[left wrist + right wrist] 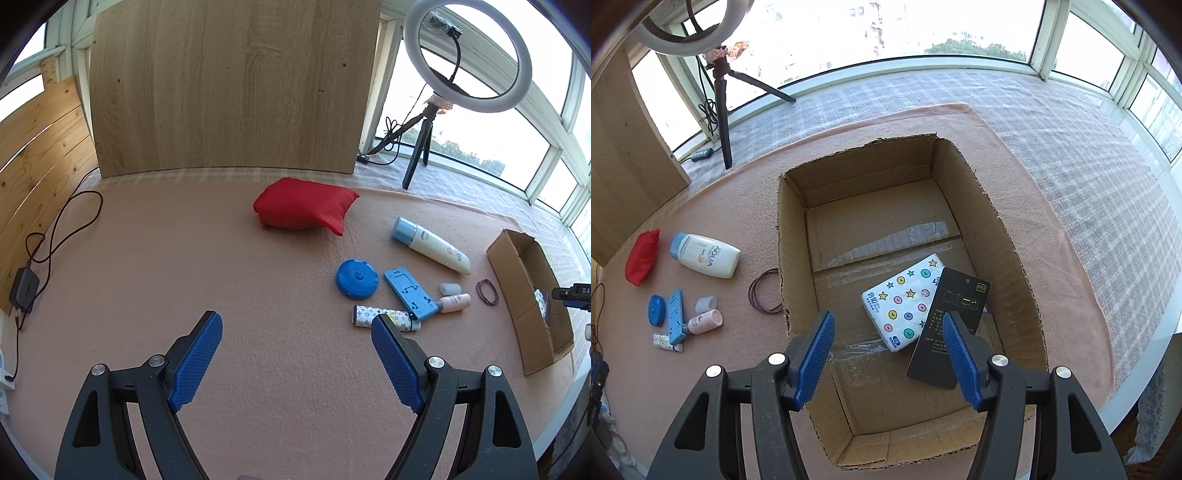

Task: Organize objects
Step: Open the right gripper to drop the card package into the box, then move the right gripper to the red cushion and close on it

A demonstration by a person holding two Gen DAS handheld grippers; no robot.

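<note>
Pink felt-like cover over the table (147, 258), holding loose items in a cluster.

- Red pouch (304, 205): farthest left, at the back.
- Blue round case (357, 278): beside a blue flat stand (406, 291).
- Patterned tube (384, 317): lying crosswise, long axis left-to-right, just ahead of the left tongs (295, 325), toward their right blade.
- Sunscreen bottle (430, 245), small pink bottle (456, 302) with its loose cap (450, 288), hair ties (487, 291): further right.
- Cardboard box (790, 258): rightmost, open-topped, containing a tissue pack (905, 302) and a black card (951, 321) leaning across it.

Left tongs: wide, empty, nearer the cluster. Right tongs (888, 328): wide, empty, over the box. Likely next pick is the patterned tube, by the left.
</note>
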